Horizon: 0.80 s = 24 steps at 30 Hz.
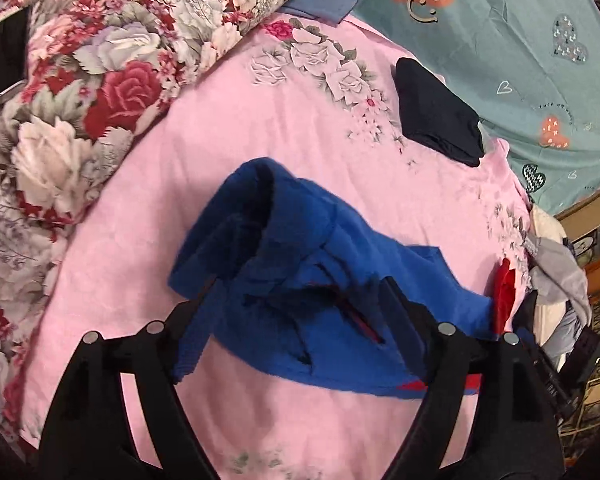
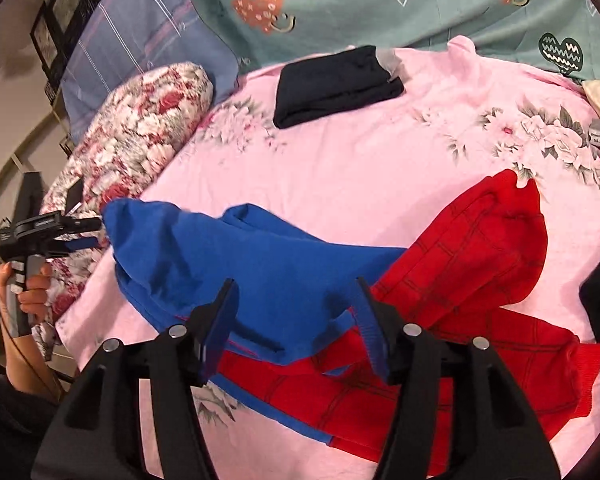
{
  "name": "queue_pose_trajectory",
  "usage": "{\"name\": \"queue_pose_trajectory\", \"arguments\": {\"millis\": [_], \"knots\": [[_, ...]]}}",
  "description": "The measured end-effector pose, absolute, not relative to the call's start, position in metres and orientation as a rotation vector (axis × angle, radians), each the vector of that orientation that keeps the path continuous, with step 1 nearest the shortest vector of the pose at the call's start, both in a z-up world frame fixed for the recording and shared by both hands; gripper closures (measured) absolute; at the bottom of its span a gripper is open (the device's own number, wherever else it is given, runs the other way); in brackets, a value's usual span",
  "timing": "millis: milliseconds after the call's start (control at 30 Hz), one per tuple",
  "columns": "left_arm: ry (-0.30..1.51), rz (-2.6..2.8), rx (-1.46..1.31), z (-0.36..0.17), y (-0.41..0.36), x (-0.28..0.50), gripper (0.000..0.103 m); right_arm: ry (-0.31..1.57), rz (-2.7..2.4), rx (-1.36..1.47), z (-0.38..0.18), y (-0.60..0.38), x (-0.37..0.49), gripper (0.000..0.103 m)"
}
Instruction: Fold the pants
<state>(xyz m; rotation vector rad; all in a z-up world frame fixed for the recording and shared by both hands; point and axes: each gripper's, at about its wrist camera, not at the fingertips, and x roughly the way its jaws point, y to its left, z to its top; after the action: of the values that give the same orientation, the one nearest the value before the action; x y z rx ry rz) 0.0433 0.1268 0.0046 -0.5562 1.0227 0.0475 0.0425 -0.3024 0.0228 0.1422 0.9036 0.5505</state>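
The pants [image 1: 300,240] lie crumpled on the pink bed sheet [image 1: 260,128]; they are blue with a red web-patterned part. In the right wrist view the blue part [image 2: 260,256] lies left and the red part [image 2: 480,248] right. My left gripper [image 1: 296,292] stands open low over the blue cloth, its fingers straddling a fold and its pads not pressing on it. It also shows at the left edge of the right wrist view, the left gripper [image 2: 94,232] held by a hand [image 2: 32,292] at the blue end. My right gripper [image 2: 295,286] is open above where blue meets red.
A folded dark garment [image 2: 336,84] lies farther back on the sheet, also seen as the dark garment [image 1: 440,116]. A floral pillow [image 1: 80,100] bounds the left side. A teal heart-print sheet [image 2: 360,0] lies behind. Loose clothes [image 1: 556,264] pile at the bed's right edge.
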Motion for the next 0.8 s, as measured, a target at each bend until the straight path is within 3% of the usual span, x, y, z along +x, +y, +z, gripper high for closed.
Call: {"name": "queue_pose_trajectory", "arguments": {"millis": [167, 233, 267, 300, 333, 533, 700, 800], "knots": [[1.035, 0.068, -0.590, 0.004, 0.123, 0.066, 0.026, 0.892, 0.568, 0.132, 0.023, -0.305, 0.040, 0.044], [1.025, 0.072, -0.597, 0.007, 0.121, 0.068, 0.035, 0.887, 0.554, 0.108, 0.023, -0.306, 0.040, 0.044], [1.011, 0.077, -0.580, 0.010, 0.118, 0.068, 0.057, 0.887, 0.552, 0.106, 0.022, -0.307, 0.039, 0.044], [1.005, 0.073, -0.558, 0.013, 0.115, 0.069, 0.089, 0.889, 0.553, 0.109, 0.021, -0.307, 0.040, 0.044], [1.009, 0.050, -0.540, 0.015, 0.111, 0.070, 0.101, 0.890, 0.557, 0.117, 0.020, -0.309, 0.040, 0.044], [0.988, -0.073, -0.414, 0.040, 0.094, 0.067, 0.103, 0.894, 0.564, 0.129, 0.017, -0.308, 0.043, 0.044], [0.783, 0.014, -0.142, 0.098, 0.107, 0.040, 0.103, 0.903, 0.572, 0.113, 0.017, -0.302, 0.044, 0.044], [0.812, 0.035, -0.125, 0.096, 0.116, 0.031, 0.102, 0.922, 0.589, 0.130, 0.014, -0.297, 0.046, 0.044]]}}
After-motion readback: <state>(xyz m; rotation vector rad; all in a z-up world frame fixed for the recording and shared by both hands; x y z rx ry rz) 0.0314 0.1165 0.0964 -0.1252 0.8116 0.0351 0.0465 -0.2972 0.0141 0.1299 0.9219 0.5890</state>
